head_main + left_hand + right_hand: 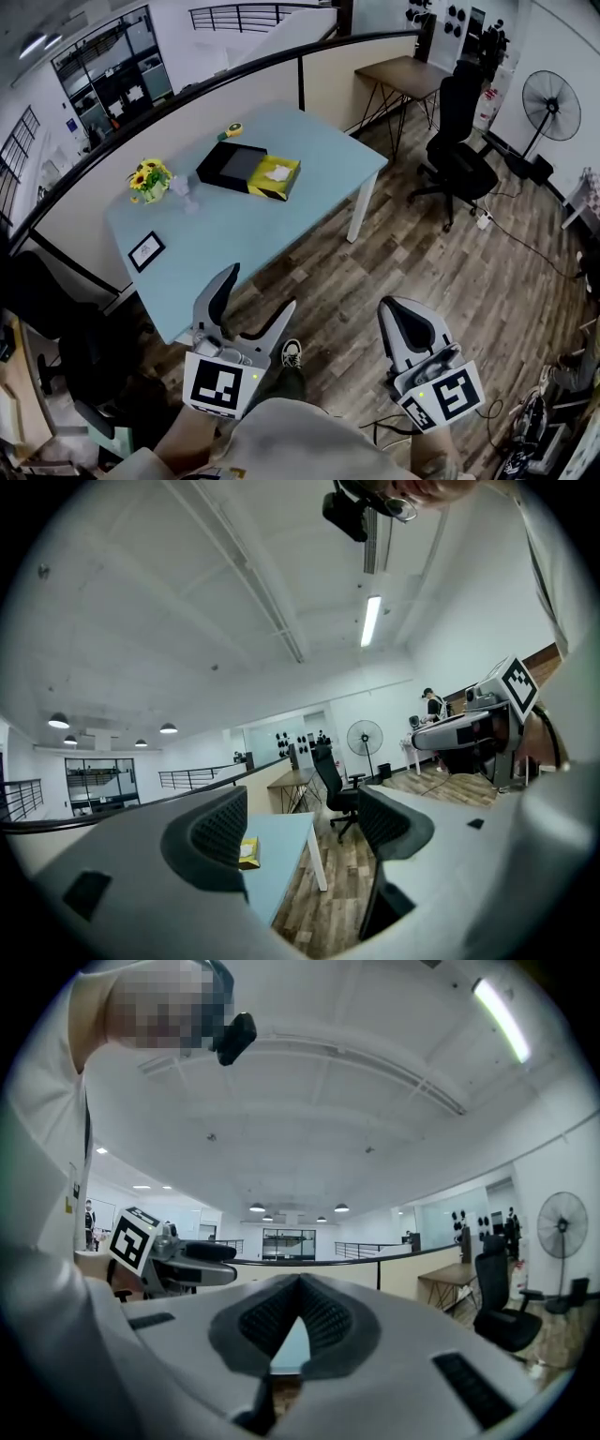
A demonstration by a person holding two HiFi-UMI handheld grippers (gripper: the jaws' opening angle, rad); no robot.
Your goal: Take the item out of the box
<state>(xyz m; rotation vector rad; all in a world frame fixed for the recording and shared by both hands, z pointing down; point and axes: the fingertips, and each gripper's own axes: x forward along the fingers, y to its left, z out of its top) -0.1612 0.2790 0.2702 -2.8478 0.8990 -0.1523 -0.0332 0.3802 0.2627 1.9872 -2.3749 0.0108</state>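
A black and yellow box point(246, 172) lies open on the light blue table point(309, 141), far ahead of both grippers. Something white and crumpled point(277, 172) rests in its yellow part. My left gripper point(261, 287) hangs over the table's near corner, jaws wide open with nothing between them. In the left gripper view a yellow bit of the box point(248, 852) shows beside the left pad point(220, 834). My right gripper point(392, 307) is over the wooden floor, to the right of the table, jaws shut and empty; its pads meet at the tips point(298, 1284).
On the table stand a sunflower bunch point(150, 178), a small framed card point(146, 250) and a yellow-green round object point(232, 130). A black office chair point(459, 155), a wooden desk point(408, 75) and a floor fan point(551, 98) lie to the right. A low partition point(187, 89) runs behind the table.
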